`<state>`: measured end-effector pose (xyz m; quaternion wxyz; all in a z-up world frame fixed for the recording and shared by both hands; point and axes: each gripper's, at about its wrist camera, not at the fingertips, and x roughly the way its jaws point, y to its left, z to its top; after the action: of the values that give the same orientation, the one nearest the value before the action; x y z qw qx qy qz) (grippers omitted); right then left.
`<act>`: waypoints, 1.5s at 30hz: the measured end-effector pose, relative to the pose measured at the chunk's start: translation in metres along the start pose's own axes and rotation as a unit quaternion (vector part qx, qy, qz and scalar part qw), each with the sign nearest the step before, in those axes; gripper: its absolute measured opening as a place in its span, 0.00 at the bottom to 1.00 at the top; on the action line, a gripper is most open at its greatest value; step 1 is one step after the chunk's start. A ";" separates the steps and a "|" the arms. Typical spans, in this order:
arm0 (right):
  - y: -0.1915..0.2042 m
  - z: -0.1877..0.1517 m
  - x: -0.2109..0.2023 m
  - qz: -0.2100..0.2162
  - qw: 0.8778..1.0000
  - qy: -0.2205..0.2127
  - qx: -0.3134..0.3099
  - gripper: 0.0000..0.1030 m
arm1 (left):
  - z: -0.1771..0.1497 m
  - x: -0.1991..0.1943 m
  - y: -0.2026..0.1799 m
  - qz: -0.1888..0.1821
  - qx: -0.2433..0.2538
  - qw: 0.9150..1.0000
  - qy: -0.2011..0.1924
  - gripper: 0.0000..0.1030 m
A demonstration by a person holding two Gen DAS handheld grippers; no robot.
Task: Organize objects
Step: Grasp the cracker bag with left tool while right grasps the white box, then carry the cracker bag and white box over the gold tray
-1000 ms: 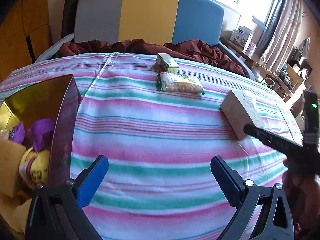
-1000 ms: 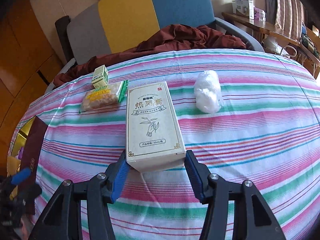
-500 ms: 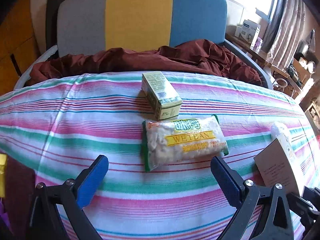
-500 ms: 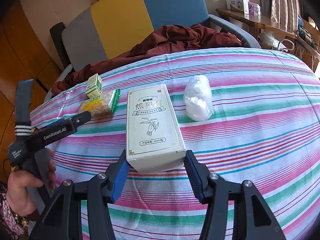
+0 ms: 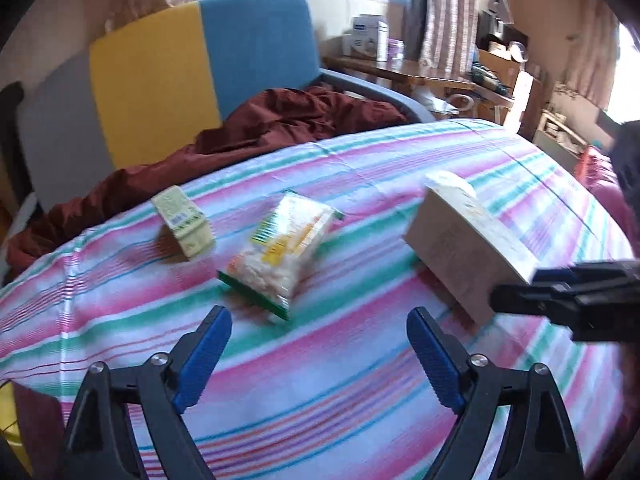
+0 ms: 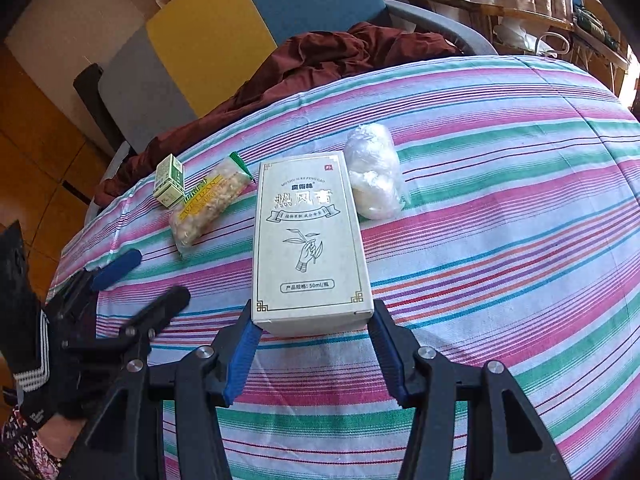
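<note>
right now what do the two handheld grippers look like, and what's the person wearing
Both the left gripper and the right gripper are black plastic clamp frames with silver rivets and ribbed blue finger pads. A black strap with white stripes wraps the left one's handle, and a floral patterned sleeve shows below it.

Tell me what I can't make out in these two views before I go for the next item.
- Snack packet: left wrist view, motion blur smears its print.
- White box: left wrist view, its near end is hidden behind the right gripper; whether it is lifted off the striped cloth is unclear.
- Small green box: right wrist view, text too small.
- White plastic bundle: contents wrapped; partly behind the box in the left view.
</note>
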<state>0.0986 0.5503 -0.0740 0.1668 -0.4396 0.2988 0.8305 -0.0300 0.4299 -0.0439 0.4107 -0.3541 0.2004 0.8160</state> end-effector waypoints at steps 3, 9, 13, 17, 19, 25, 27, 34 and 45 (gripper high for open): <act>0.001 0.000 -0.001 -0.002 1.000 0.001 -0.003 0.53 | 0.018 0.015 0.013 0.057 -0.018 0.998 -0.013 0.96; 0.006 0.000 0.001 -0.012 1.000 0.005 -0.017 0.53 | 0.030 0.058 0.020 0.091 -0.008 0.996 0.018 0.96; 0.006 0.000 0.002 -0.010 1.000 0.006 -0.018 0.53 | 0.031 0.071 0.022 0.062 -0.025 0.997 0.029 0.82; 0.006 0.000 0.002 -0.009 1.000 0.008 -0.017 0.53 | 0.027 0.075 0.014 0.045 -0.020 0.998 0.026 0.64; 0.007 0.000 0.002 -0.010 1.000 0.007 -0.019 0.53 | 0.027 0.073 0.010 0.033 -0.012 0.999 0.024 0.56; 0.008 0.000 0.003 -0.013 1.000 0.007 -0.027 0.53 | 0.017 0.062 -0.003 0.056 0.016 0.998 0.009 0.45; 0.008 0.000 0.003 -0.014 0.999 0.006 -0.030 0.53 | 0.012 0.057 -0.004 0.057 0.012 0.998 0.006 0.45; 0.012 -0.001 0.005 -0.025 0.998 0.000 -0.052 0.53 | -0.016 0.030 0.007 0.063 -0.037 0.997 0.003 0.45; 0.021 -0.004 0.007 -0.018 0.997 -0.015 -0.074 0.52 | -0.071 -0.031 0.000 0.075 -0.074 0.994 -0.021 0.44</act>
<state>0.0860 0.5312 -0.0741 0.1529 -0.4438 0.2264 0.8535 0.0126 0.3694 -0.0685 0.3248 -0.3500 0.1564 0.8646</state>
